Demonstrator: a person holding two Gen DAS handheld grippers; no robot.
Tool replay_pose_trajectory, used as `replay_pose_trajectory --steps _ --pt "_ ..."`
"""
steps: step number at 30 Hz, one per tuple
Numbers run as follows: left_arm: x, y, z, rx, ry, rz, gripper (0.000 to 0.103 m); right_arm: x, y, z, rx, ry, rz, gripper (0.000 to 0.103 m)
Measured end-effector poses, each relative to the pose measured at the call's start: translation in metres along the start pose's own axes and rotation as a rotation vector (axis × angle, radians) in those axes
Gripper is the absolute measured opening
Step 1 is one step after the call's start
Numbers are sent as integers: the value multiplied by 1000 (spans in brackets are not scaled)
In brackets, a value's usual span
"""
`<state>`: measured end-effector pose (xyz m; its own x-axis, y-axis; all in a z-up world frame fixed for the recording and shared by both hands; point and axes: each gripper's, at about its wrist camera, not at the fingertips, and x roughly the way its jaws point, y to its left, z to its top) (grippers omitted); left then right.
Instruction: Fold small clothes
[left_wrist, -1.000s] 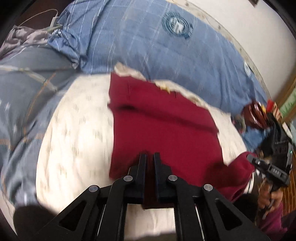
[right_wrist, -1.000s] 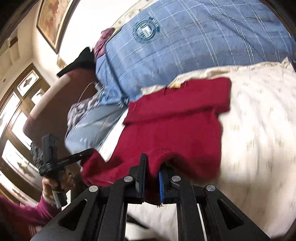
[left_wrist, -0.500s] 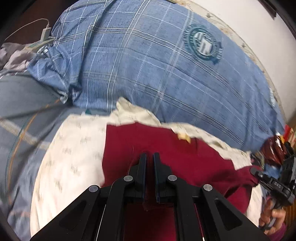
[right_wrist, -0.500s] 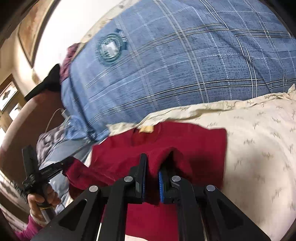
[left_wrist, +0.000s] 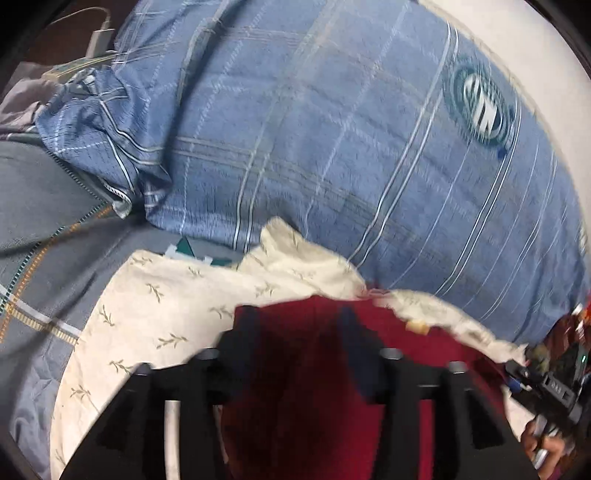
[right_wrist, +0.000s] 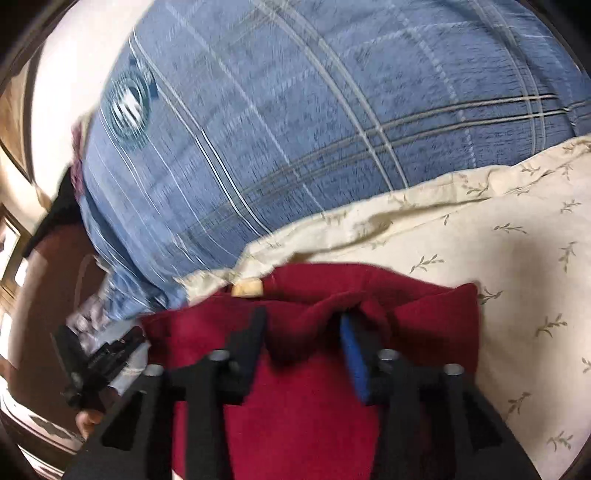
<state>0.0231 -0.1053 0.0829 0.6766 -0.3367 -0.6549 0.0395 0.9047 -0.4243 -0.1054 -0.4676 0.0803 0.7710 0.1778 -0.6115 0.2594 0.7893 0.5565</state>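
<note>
A dark red knitted garment (left_wrist: 295, 369) lies folded on a cream leaf-print cloth (left_wrist: 177, 317); it also shows in the right wrist view (right_wrist: 303, 387). My left gripper (left_wrist: 297, 325) is open above the garment's far edge, jaws spread wide, nothing between them. My right gripper (right_wrist: 303, 325) is open too; a raised fold of the red fabric sits between its fingers, loose, near the blue pad (right_wrist: 352, 354). A small tan label (right_wrist: 247, 287) marks the garment's far edge.
A large blue plaid pillow (left_wrist: 332, 147) with a round crest lies right behind the cream cloth (right_wrist: 498, 240). A grey-blue bedspread (left_wrist: 48, 229) is to the left, with a white charger and cable (left_wrist: 98, 37). Each view shows the other gripper at its side.
Both grippers carried the garment's near edge forward over itself to the far edge, then opened from shut. The fabric has dropped from the jaws.
</note>
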Motion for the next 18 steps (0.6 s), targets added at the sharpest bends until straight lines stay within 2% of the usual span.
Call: replay_pose_trajectory --steps 4,6,9,14,15,17,18 --pt "-11 2 2 7 -11 14 54 -23 18 -2 -76 -40 -8 57" --pt "-13 0 -2 30 1 40 54 -16 37 -5 -170 -27 -69 54" --pt "-6 -9 -9 93 61 70 54 16 55 -4 -250 22 -177 42" --pt "26 -13 -21 175 138 197 55 80 36 2 -247 99 -363 40" --pt "32 -11 -21 178 144 211 56 89 29 1 -235 114 -370 38" --pt "41 -12 -21 185 133 226 67 99 26 0 -241 116 -382 39" --pt "44 -11 -19 178 129 225 67 99 29 2 -251 114 -389 41"
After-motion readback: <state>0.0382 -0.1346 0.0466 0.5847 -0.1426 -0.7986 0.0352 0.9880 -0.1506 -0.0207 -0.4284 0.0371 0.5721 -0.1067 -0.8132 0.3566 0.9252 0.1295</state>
